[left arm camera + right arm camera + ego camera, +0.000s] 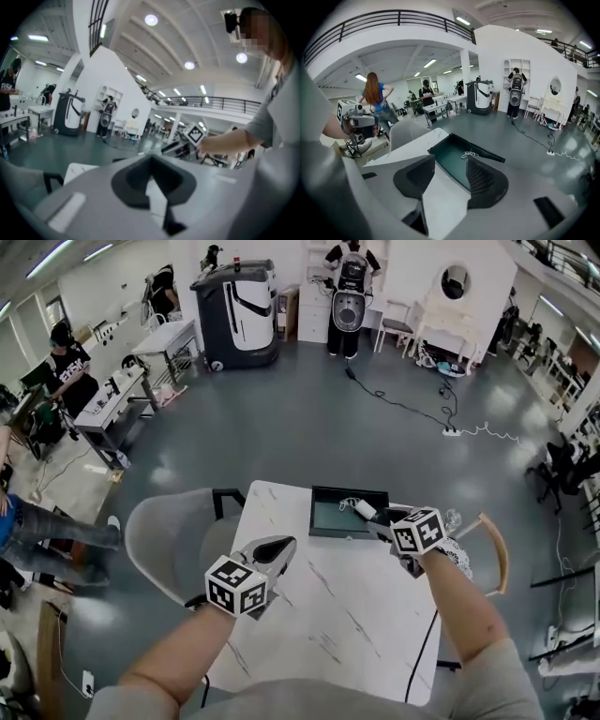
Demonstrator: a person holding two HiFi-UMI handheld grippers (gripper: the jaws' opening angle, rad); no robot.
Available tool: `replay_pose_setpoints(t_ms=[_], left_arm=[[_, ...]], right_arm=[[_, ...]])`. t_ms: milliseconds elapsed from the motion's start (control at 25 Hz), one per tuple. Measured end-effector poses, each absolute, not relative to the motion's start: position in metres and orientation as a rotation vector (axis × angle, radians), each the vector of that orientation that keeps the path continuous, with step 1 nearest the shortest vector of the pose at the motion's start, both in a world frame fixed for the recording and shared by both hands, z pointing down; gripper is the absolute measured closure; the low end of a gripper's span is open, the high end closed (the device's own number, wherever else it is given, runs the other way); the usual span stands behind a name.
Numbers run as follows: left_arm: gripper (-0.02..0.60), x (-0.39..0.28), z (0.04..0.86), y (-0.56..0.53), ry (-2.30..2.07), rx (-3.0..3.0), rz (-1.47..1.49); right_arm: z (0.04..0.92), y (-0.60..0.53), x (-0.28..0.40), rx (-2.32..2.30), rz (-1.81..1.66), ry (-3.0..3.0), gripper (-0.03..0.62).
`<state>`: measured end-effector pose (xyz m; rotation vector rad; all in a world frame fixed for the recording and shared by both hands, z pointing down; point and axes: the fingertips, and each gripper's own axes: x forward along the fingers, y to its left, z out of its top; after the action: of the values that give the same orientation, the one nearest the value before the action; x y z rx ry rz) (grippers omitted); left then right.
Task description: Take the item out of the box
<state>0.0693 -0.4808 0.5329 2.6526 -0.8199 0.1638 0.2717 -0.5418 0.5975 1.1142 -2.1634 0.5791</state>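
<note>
A shallow dark box (328, 495) (445, 146) lies open at the far edge of the white marble table (319, 615). Inside it, towards its right end, lie a small white item (365, 510) and its thin white cord (349, 503) (469, 154). My right gripper (380, 525) (451, 164) hovers at the box's near right corner, close to the item. It is open, and only table and box floor show between its pads. Its right jaw hides that part of the box in the right gripper view. My left gripper (278, 547) (151, 163) is shut and empty above the table's left side.
A grey chair (173, 540) stands at the table's left and a wooden-framed chair (494, 554) at its right. A black cable (424, 652) hangs off the right edge. People work at desks (112, 399) far left; a large black-and-white machine (239, 310) stands across the floor.
</note>
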Motion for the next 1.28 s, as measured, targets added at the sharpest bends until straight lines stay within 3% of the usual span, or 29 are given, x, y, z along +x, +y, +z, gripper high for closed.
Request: replay_pose_setpoints(t_ms=[480,1280], left_arm=[[0.581,0.074,0.568,-0.510,-0.769,2.630,0.174],[0.581,0.072,0.592,-0.521,-0.756,2.594,0.154]], right_arm=[[0.670,-0.604,0.282,0.937,0.608,-1.866,0.347],[0.730,-0.623,0.294,0.807,0.559,-1.587,0.345]])
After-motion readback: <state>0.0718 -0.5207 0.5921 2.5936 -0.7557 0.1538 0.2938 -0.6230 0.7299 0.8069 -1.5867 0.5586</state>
